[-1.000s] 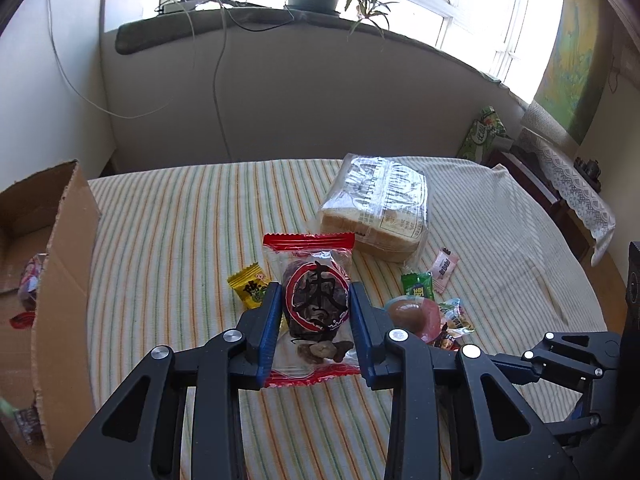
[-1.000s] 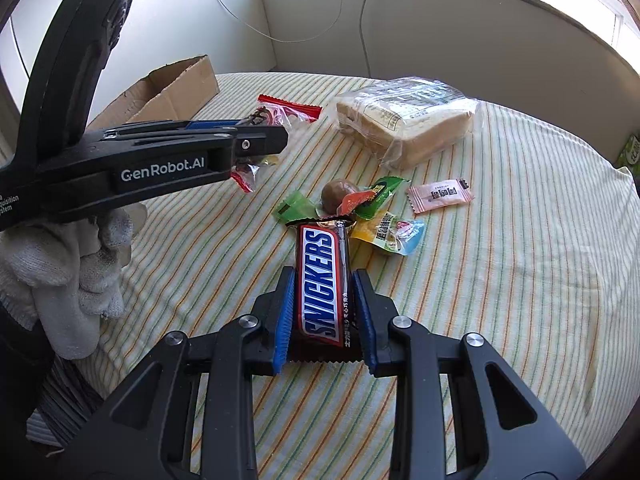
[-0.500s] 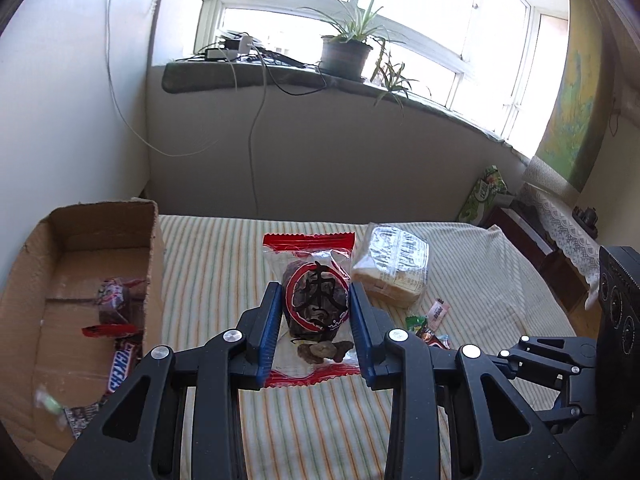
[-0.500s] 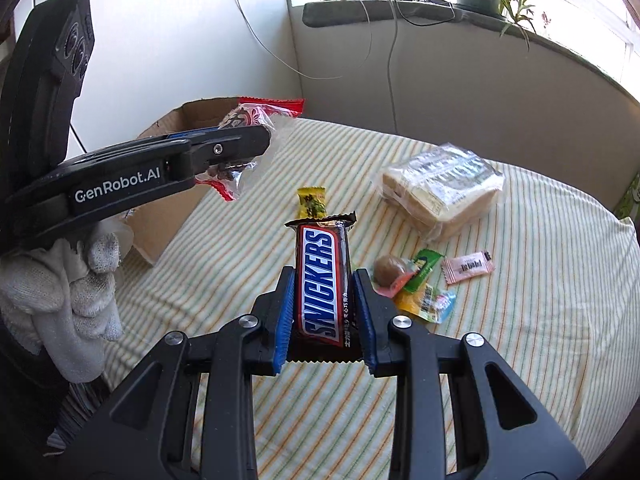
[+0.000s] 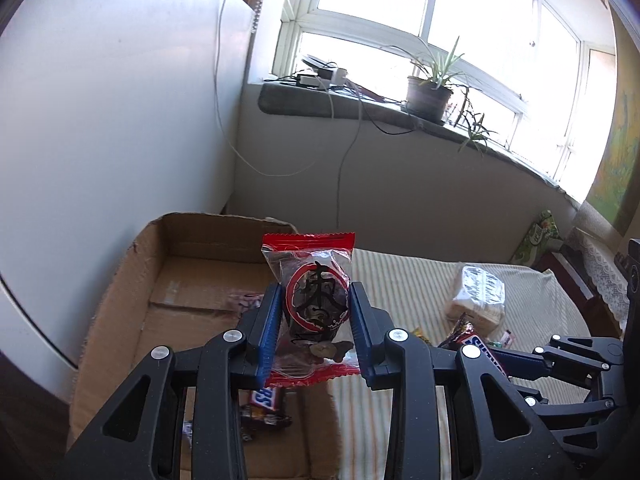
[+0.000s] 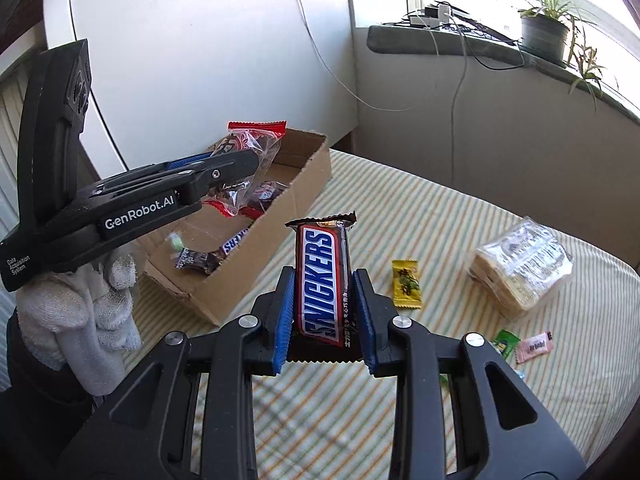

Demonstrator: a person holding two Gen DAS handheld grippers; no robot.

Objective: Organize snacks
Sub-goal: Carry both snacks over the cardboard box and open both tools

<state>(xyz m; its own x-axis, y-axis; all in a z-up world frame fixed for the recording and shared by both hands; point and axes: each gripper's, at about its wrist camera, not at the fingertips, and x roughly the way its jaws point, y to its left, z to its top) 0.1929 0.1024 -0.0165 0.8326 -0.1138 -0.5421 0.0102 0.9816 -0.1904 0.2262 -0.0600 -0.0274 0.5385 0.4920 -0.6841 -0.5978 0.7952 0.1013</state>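
Nearest, the right gripper point(image 6: 325, 316) clamps a Snickers bar point(image 6: 324, 280) between its blue pads, held above the striped tablecloth point(image 6: 440, 240); the left gripper point(image 5: 315, 328) likewise pinches a red-edged clear snack packet point(image 5: 312, 300), hanging over the open cardboard box point(image 5: 132, 280); inside the box lie more wrapped bars; farther out on the cloth sit a yellow candy point(image 6: 406, 285) and a bagged bread loaf point(image 6: 520, 268); beyond, a potted plant point(image 5: 430, 88) stands on the windowsill.

Both claws have swung from the table toward the cardboard box point(image 5: 120, 320), snacks still clamped.
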